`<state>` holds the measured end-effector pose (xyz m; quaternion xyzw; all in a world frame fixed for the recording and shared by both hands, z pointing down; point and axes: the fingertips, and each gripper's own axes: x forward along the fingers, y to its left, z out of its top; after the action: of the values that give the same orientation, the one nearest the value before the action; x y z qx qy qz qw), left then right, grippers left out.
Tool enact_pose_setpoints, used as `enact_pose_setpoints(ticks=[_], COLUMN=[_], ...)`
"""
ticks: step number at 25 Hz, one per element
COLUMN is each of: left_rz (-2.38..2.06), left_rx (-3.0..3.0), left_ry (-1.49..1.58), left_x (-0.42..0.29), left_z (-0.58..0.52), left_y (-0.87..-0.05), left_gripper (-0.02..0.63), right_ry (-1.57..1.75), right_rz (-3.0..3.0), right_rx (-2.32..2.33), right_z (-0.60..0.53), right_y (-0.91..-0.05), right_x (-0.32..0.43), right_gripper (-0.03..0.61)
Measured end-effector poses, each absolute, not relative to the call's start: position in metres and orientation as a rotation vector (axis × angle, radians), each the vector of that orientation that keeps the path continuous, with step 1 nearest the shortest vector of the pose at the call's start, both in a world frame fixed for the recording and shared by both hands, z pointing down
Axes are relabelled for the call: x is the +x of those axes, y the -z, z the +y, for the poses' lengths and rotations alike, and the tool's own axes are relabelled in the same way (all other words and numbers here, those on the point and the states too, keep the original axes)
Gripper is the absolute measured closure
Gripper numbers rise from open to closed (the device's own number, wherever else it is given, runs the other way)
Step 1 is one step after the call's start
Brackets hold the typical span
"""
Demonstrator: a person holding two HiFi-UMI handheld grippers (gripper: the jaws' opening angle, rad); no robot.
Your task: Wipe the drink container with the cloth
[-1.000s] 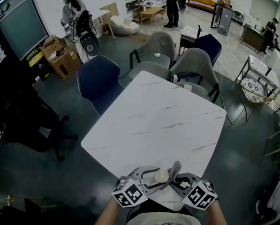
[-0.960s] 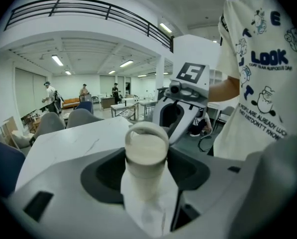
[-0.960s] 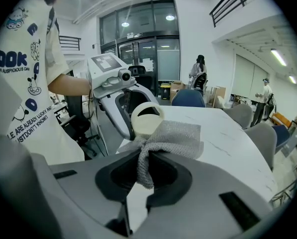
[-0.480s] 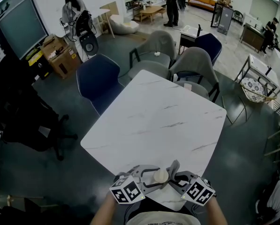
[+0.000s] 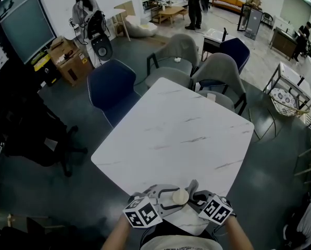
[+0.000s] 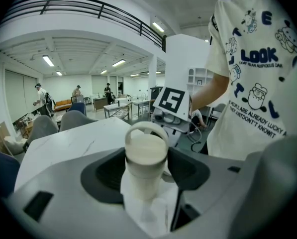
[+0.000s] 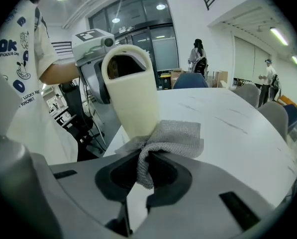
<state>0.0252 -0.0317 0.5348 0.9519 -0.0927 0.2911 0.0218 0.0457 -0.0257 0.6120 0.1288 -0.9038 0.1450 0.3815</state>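
Though half-hidden, drink container (image 5: 179, 196) seemingly upright

White short-sleeved T-shirt (image 6: 247, 83), dark lettering and cartoon figures; grey left tongs (image 6: 146, 169) and right tongs (image 7: 147, 172), each with marker cube (image 5: 142, 214).

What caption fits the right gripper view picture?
Right gripper, clamped on a grey cloth, touches it to the cream drink container.

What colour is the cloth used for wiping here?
Grey, with a coarse woven texture. The cloth shows best in the right gripper view.
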Motion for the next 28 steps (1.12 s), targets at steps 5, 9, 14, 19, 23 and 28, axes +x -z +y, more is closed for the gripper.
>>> enact_pose_setpoints(ticks=[5, 9, 14, 19, 23, 28], left_rz=[-0.295, -0.304, -0.354, -0.495, -0.686, -0.912], left_rx=[2.951, 2.950, 2.957, 2.924, 2.870, 2.826], left_ry=[-0.894, -0.891, -0.872, -0.807, -0.690, -0.597], left_x=[0.026, 0.026, 0.027, 0.025, 0.024, 0.024], left_z=[-0.031, -0.032, -0.033, -0.034, -0.035, -0.038], left_y=[-0.534, -0.534, -0.533, -0.532, -0.526, -0.523], left_gripper=[0.345, 0.345, 0.344, 0.344, 0.344, 0.342], right_ry=[-0.388, -0.430, -0.424, -0.399, -0.417, -0.420], right_rz=[-2.276, -2.256, -2.231, -2.213, -2.210, -2.204], right_rx=[0.334, 0.348, 0.341, 0.345, 0.356, 0.354], right_z=[-0.027, -0.026, -0.024, -0.023, -0.021, -0.020], right_y=[-0.633, -0.649, -0.661, -0.671, -0.672, -0.677], right_x=[0.046, 0.046, 0.046, 0.046, 0.046, 0.046], right_gripper=[0.532, 0.532, 0.532, 0.532, 0.532, 0.532])
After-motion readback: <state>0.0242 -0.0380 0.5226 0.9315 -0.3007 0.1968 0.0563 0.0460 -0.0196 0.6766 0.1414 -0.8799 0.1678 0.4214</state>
